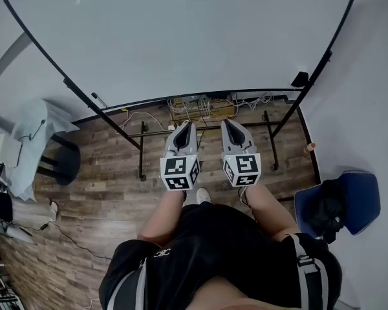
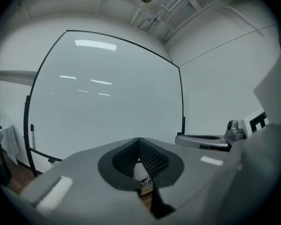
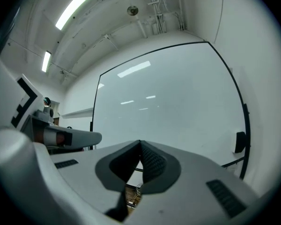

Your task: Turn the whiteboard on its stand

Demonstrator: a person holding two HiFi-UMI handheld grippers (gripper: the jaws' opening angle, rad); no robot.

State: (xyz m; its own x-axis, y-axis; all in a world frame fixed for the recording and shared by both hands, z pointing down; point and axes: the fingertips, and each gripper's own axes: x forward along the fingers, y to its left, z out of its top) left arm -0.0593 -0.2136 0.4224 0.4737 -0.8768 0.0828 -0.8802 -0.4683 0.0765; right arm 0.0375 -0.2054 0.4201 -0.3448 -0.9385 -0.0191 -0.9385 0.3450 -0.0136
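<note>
Left gripper (image 1: 186, 125), just left of centre in the head view, has its jaws pressed together on nothing; the right gripper (image 1: 227, 123) beside it is likewise closed and empty, and both point at the whiteboard (image 1: 181, 37) without touching it. Several things could go wrong from here. Closed tips pushed against the smooth panel would probably skid instead of turning it, so the jaws likely need to spread and clamp the thin black frame. A marker (image 1: 99, 100) lying on the lower edge at centre left could roll off once the panel tips. Loose cables (image 1: 200, 108) on the wood floor under the middle of the stand (image 1: 142, 150) could snag a foot or the swinging edge. A black knob (image 1: 300, 79) on the right-hand upright may be a lock; if it is tight, forcing the panel could rock the whole frame. As for looks, the whiteboard fills the upper half of the head view: a large, clean, pale sheet with rounded corners and a narrow black rim, carried between two black uprights on floor feet. Ceiling lights glint on it in both gripper views.
</note>
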